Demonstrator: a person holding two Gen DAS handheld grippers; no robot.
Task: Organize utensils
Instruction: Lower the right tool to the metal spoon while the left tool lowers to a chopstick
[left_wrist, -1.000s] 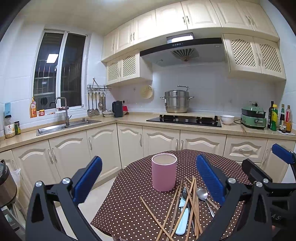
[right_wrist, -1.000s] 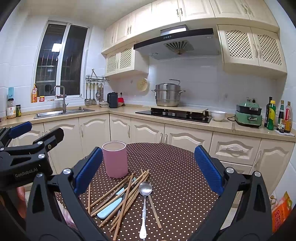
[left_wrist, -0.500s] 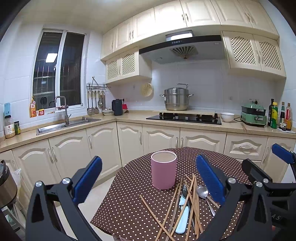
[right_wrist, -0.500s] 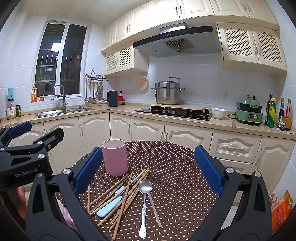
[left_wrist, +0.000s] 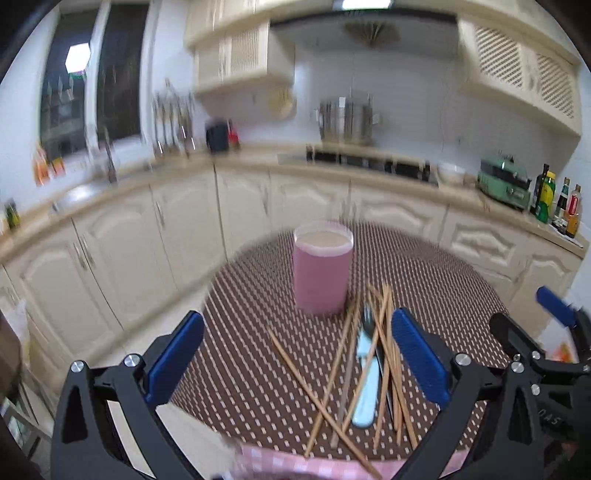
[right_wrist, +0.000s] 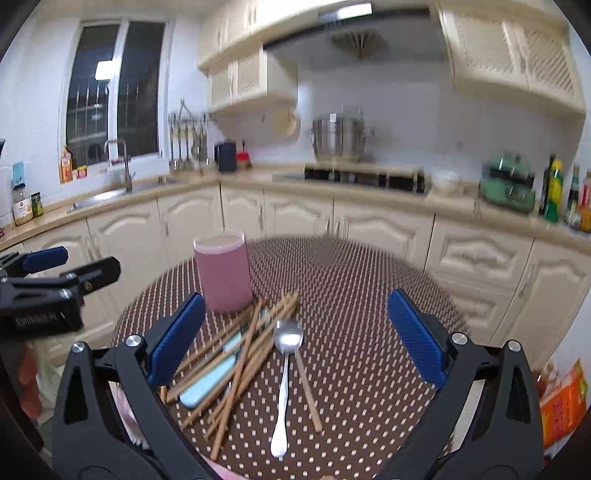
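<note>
Now, from my left gripper (left_wrist: 297, 347) I see its jaws spread wide with nothing between them, hanging over the near-left part of the round table (left_wrist: 454, 280) in its brown dotted cloth. Just ahead stands the pink cup (left_wrist: 322, 271), upright and apparently empty — the view is blurred. To its right, touching its base, lies a loose heap of wooden chopsticks (right_wrist: 236, 354) crossing over a pale blue-handled utensil (right_wrist: 207, 384). Beside the heap a metal spoon (right_wrist: 286, 369) lies bowl toward the cup. My right gripper (right_wrist: 295, 336) hovers above the spoon, jaws also wide and empty.
</note>
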